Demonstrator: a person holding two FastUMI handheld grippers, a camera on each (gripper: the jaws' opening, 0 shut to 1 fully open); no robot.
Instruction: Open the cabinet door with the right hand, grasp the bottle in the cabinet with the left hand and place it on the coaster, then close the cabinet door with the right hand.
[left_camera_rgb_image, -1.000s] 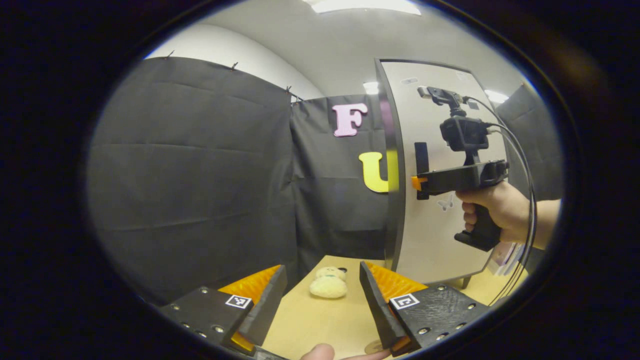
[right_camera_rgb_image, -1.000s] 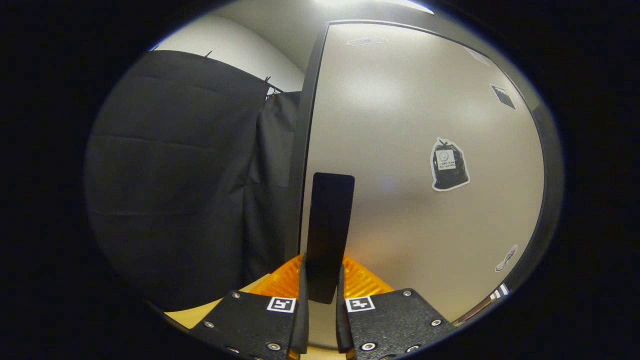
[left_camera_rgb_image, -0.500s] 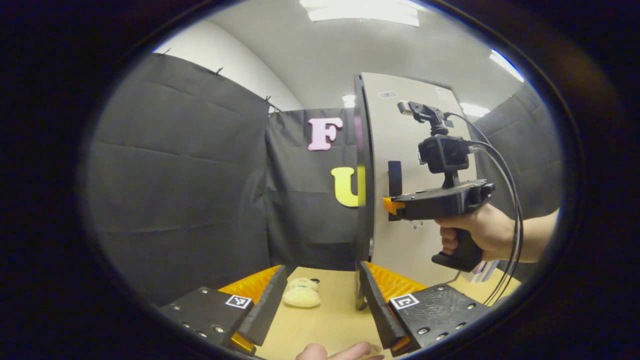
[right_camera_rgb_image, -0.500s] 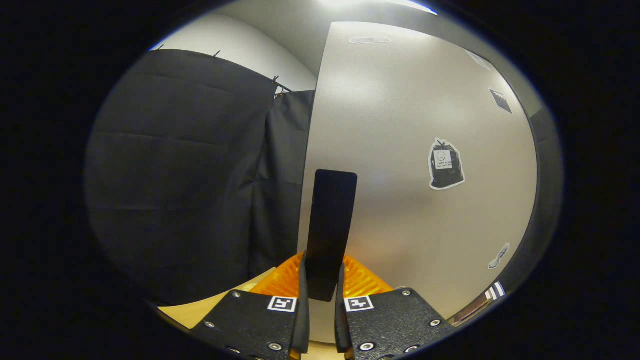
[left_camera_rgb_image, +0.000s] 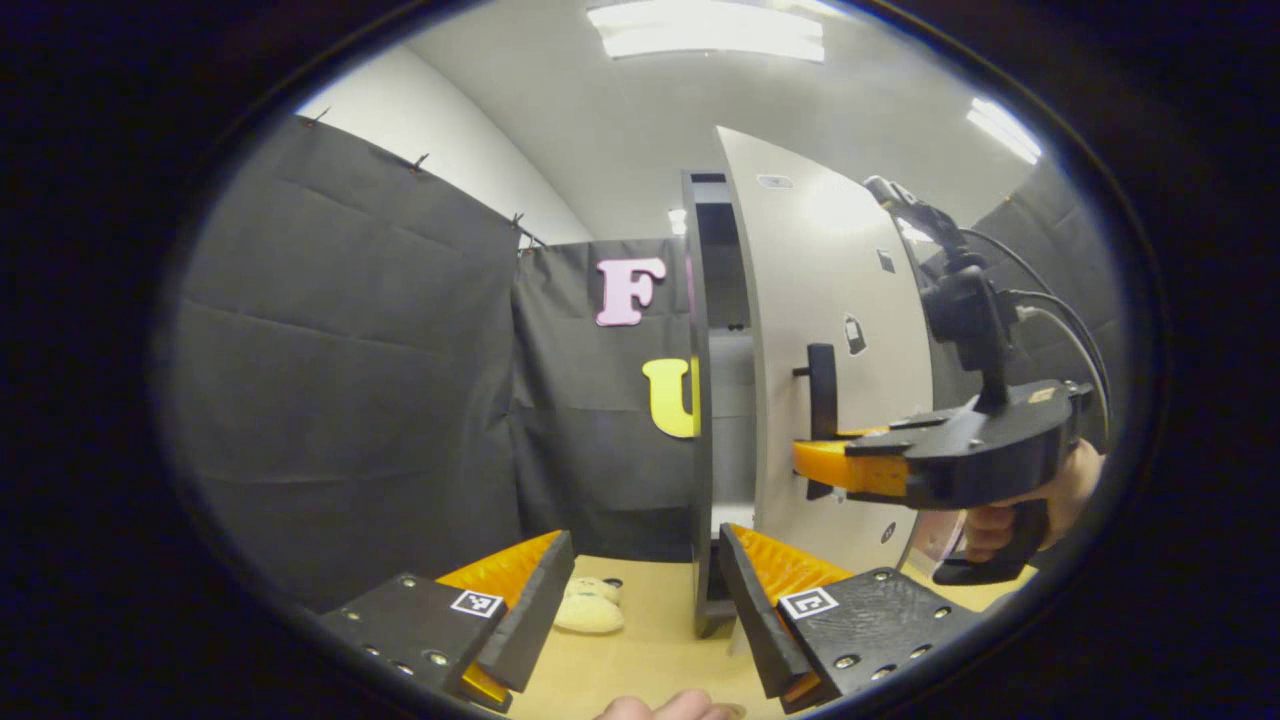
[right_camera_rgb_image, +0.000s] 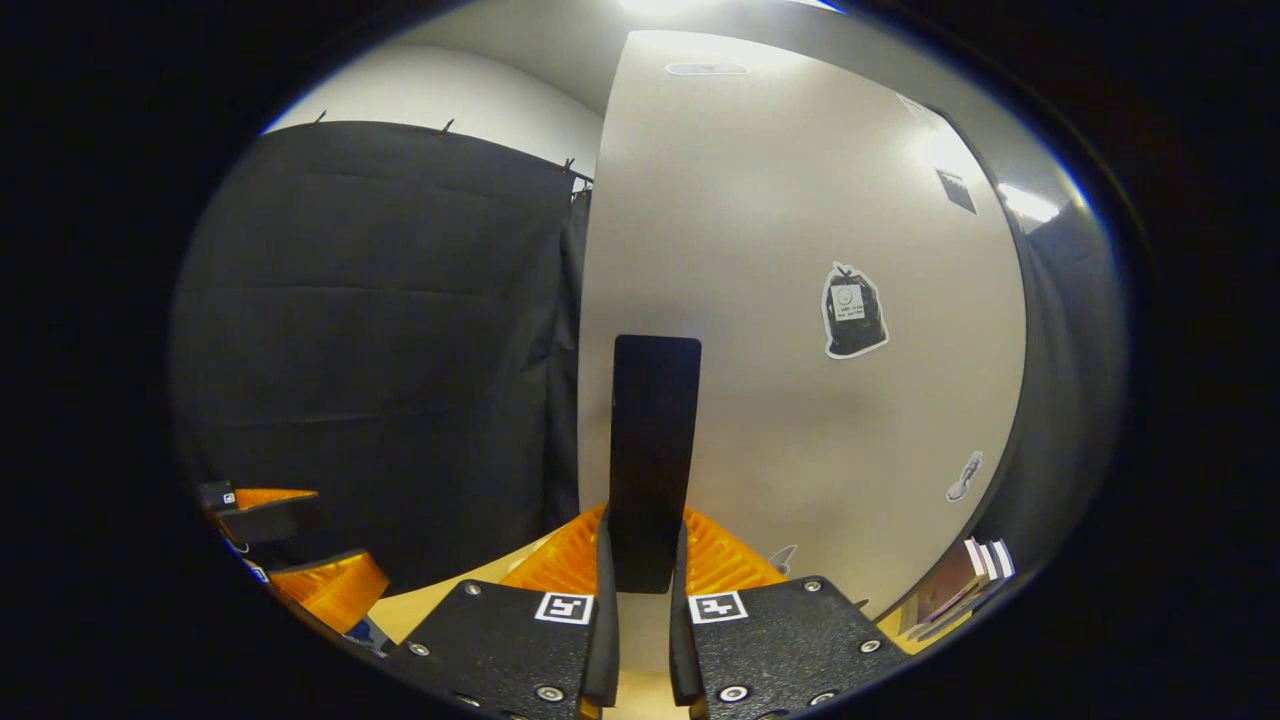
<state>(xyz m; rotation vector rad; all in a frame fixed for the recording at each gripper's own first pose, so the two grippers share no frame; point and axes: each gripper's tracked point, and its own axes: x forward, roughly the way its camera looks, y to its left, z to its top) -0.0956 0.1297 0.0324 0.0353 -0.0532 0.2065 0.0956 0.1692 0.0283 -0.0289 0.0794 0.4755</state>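
Note:
In the right gripper view my right gripper is shut on the black upright handle of the pale grey cabinet door. The left gripper view has that door swung partly out from the dark cabinet frame. A narrow slice of the light inside appears in the gap, the rest hidden behind the door. There a hand holds the right gripper on the handle. My left gripper stands open and empty low over the table, left of the cabinet's front.
A small cream plush toy lies on the wooden table just beyond my left fingers. A fingertip pokes in at the bottom edge. Thin booklets lean by the door's lower right. The left gripper sits at the lower left.
The door has swung further out with the right gripper still on its handle, and a gap onto the cabinet's inside has appeared. The left gripper has come into the right gripper view.

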